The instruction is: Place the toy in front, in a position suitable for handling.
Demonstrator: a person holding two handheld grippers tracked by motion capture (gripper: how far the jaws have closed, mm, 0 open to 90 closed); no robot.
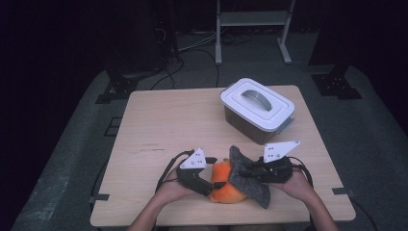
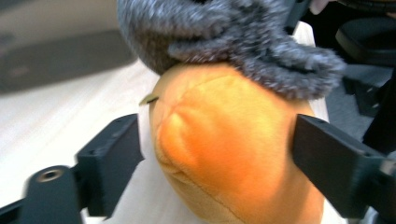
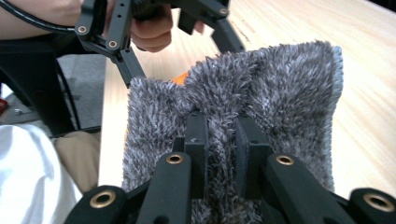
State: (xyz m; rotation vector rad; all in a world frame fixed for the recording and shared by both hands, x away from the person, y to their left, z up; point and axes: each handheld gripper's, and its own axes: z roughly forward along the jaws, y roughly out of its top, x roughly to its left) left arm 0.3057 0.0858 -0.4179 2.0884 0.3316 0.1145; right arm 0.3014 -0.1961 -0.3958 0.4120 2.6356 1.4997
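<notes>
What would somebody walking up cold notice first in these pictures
The bright orange plush toy at the near edge of the table stands out first, with the left gripper set around it, a jaw at each side. A shaggy grey cloth drapes over the toy's top, and the right gripper pinches a fold of it. Farther back on the right sits a grey bin with a white handled lid.

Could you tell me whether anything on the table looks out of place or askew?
Only the grey fuzzy cloth: it lies bunched and crooked over the orange plush toy, pinched into a fold by the right gripper. The lidded white bin sits closed and looks undamaged.
</notes>
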